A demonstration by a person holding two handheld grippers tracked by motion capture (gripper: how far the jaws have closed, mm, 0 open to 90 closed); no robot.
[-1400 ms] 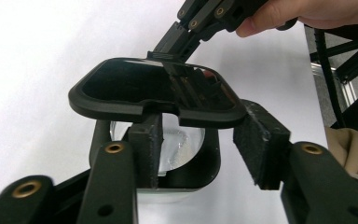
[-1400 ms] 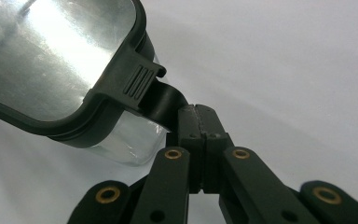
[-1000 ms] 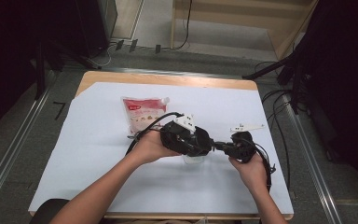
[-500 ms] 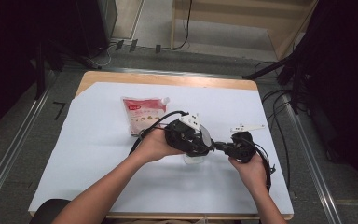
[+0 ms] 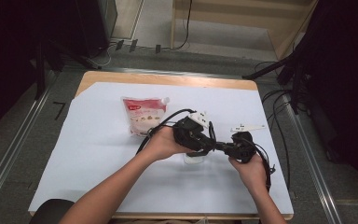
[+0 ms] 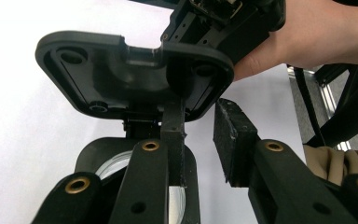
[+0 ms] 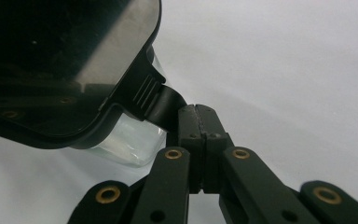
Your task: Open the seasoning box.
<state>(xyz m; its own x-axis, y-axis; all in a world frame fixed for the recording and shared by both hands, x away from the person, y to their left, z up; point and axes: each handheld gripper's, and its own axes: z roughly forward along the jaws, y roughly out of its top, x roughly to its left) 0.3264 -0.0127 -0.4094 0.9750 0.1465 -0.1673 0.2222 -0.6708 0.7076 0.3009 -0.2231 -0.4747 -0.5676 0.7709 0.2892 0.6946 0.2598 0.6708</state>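
A clear container [image 5: 193, 158] with a black hinged lid stands on the white sheet at centre right. In the right gripper view my right gripper [image 7: 196, 116] is shut on the lid's ribbed tab [image 7: 161, 105], and the lid [image 7: 51, 70] is tilted up over the clear container [image 7: 130, 140]. In the left gripper view the raised lid [image 6: 135, 74] shows its underside. My left gripper [image 6: 200, 140] is open: one jaw hangs over the container's mouth [image 6: 116, 163], the other stands outside the rim, with white sheet showing between them. From above, the left gripper [image 5: 204, 142] and right gripper [image 5: 218, 147] meet over the container.
A pink and white pouch [image 5: 144, 114] lies flat behind the left hand. The white sheet [image 5: 88, 154] covers the wooden table [image 5: 168, 79]. Black cables [image 5: 279, 121] trail off the right edge, and cloth [image 6: 335, 161] shows at the right of the left gripper view.
The left hand and its gripper have shifted slightly to the right, closer over the container. The right hand has stayed where it was.
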